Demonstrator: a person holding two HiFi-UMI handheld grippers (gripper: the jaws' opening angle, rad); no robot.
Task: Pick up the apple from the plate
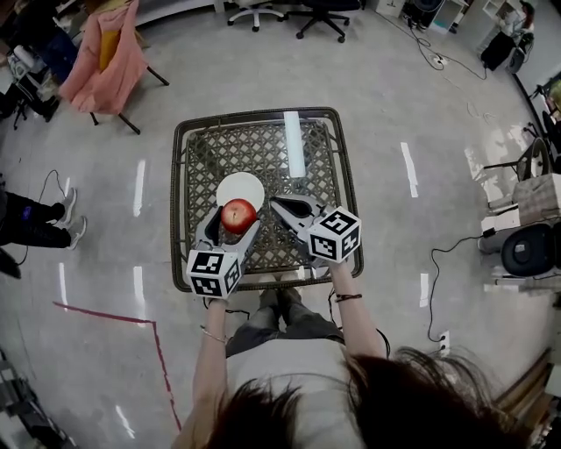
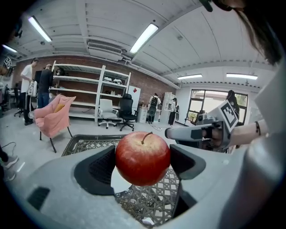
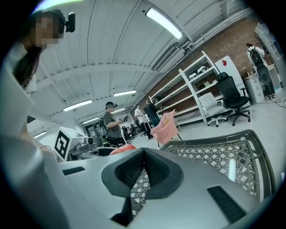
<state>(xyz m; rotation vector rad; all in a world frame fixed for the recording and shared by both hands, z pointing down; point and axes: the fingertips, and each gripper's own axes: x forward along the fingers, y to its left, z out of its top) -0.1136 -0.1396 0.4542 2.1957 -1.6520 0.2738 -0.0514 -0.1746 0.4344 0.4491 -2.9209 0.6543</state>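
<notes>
left gripper [image 1: 237, 219]: jaws clamped on the apple [image 1: 238, 213], one dark pad on each flank. in the left gripper view the apple [image 2: 143, 157] fills the gap between the pads, red with yellow flecks, stem up and leaning slightly right. left gripper [image 2: 143, 163] is level and points away from the person, across the table.

apple position: from the head view it sits over the near edge of the white plate [image 1: 238, 185]. in the left gripper view table mesh and a sliver of white show under the fruit, so it looks lifted clear of the plate, though the height is hard to judge from these angles.

right gripper [image 1: 279, 204]: jaws pressed together with nothing between them. the right gripper view shows the two pads meeting in a closed seam [image 3: 142, 156]. it is just to the right of the apple, tip angled toward the plate, not touching the fruit. a strip of red apple [image 3: 123, 150] shows beyond its left jaw. the same gripper appears at right in the left gripper view [image 2: 172, 133].

table [image 1: 254, 115]: square, dark woven lattice top with a rounded rim. a pale bar [image 1: 294, 142] lies along the top, possibly a reflected ceiling light.

surroundings: pink cloth [image 1: 105, 53] draped over a chair at far left, and office chairs [image 1: 289, 13] beyond the table.
</notes>
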